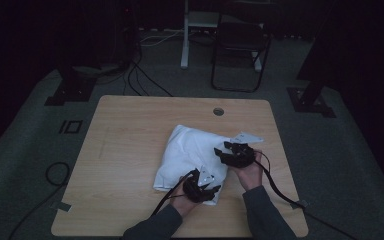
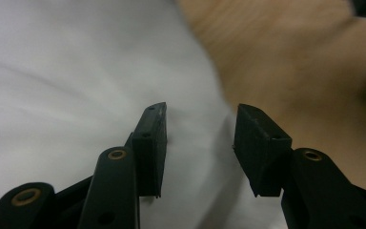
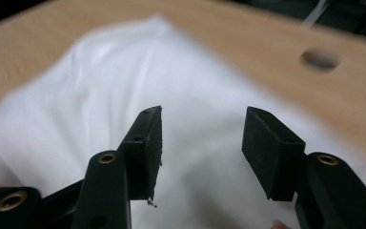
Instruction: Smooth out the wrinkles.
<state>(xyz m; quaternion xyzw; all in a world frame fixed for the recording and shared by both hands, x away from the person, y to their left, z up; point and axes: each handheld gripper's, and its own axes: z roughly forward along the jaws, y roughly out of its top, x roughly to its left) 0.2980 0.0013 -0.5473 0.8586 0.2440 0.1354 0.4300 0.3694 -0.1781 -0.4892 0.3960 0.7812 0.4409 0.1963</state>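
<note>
We see one folded white cloth [image 1: 192, 152], soft and smooth with rounded edges, lying right of centre on the light wooden surface [image 1: 125, 150], which has rounded corners and one round hole [image 1: 218, 111]. Two black hard-plastic claws: left claw [image 1: 211, 189] over the cloth's near corner, right claw [image 1: 223, 148] over its right edge. Both stand apart, flat pads [image 3: 147, 143] clear of the fabric, gripping nothing. Two cables trail off.

a soft white cloth [image 1: 192, 152] with a matt, faintly creased surface lies on a table [image 1: 130, 145] of pale wood-grain laminate, smooth. the left gripper [image 2: 200, 143] and right gripper [image 3: 202, 150] are matt black plastic with brass-coloured rivets.
</note>
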